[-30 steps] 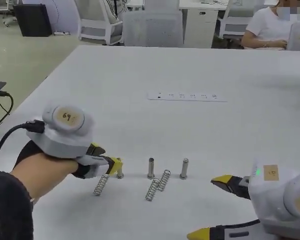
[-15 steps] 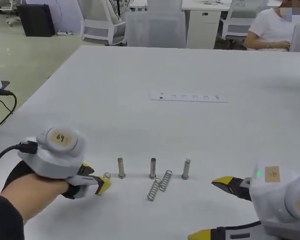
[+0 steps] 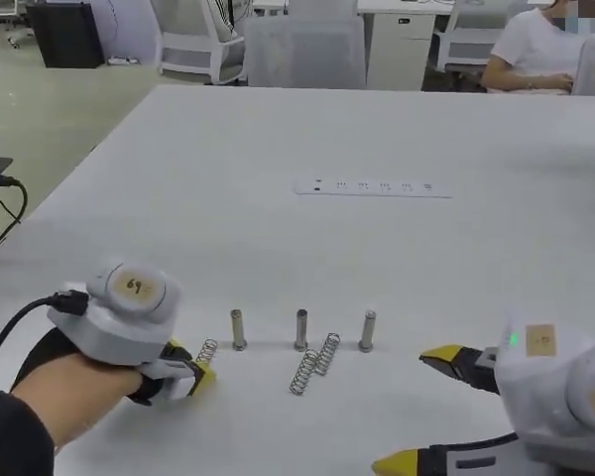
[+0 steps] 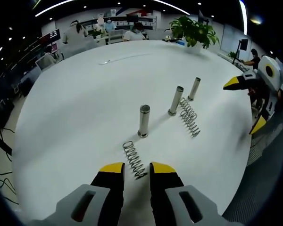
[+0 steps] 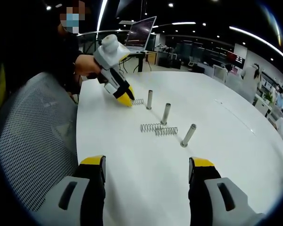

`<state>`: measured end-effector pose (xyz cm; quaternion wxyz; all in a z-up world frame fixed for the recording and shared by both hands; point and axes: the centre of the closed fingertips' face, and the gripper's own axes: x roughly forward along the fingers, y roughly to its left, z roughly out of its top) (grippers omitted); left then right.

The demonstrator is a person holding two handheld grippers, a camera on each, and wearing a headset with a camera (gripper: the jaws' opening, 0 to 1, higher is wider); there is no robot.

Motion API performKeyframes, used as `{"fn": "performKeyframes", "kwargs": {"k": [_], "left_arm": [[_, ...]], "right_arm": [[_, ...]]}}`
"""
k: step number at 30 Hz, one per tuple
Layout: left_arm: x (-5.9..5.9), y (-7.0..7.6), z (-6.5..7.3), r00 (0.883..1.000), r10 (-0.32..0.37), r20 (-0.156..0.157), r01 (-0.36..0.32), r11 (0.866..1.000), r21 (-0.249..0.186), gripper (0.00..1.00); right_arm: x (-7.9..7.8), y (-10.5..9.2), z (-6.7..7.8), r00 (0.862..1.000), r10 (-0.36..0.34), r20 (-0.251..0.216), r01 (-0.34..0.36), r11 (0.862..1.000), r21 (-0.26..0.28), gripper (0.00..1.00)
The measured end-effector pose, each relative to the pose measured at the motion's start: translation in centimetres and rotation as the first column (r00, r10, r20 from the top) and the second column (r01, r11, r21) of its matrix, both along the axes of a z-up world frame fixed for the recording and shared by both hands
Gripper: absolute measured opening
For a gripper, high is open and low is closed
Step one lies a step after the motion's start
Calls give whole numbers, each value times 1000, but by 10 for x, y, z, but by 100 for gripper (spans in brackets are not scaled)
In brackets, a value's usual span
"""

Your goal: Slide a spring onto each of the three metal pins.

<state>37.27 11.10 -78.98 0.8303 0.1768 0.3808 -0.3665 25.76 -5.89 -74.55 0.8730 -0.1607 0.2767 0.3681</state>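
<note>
- Head view: three pins (image 3: pixel 300 330) stand upright in a row on the counter (image 3: pixel 278 198). At 8 o'clock of the left one, the left tool (image 3: pixel 198 377) holds one spring (image 3: pixel 207 350). The right tool (image 3: pixel 421 410) gapes, empty.
- Left gripper view: the tips, nearly together, appear to nip that spring's near coils, with its free end towards 12 o'clock.
- Right gripper view: two loose springs (image 5: pixel 159 128) lie at 7 o'clock of the middle pin. We judge them light, bouncy and crushable, so we would hold them gently near one end.
</note>
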Motion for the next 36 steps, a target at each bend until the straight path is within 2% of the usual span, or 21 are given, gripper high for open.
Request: {"fn": "performKeyframes", "kwargs": {"k": [6,15,27,36], "left_arm": [[-1,0,-3,1000,1,3,-1,1000,10,13],[-1,-1,-2,1000,1,4,-1,1000,1,11],[-3,2,-1,1000,-3,12,3,1000,10,4],[-7,6,-1,1000,-16,3,16,1000,26,3]], "right_arm": [[0,0,-1,1000,2,-3,-2,1000,0,70],[-1,1,-1,1000,3,-6,-3,1000,-3,70],[-1,1,-1,1000,4,-6,-4,1000,-2,70],[-1,1,0,1000,4,-2,-4,1000,-2,70]]}}
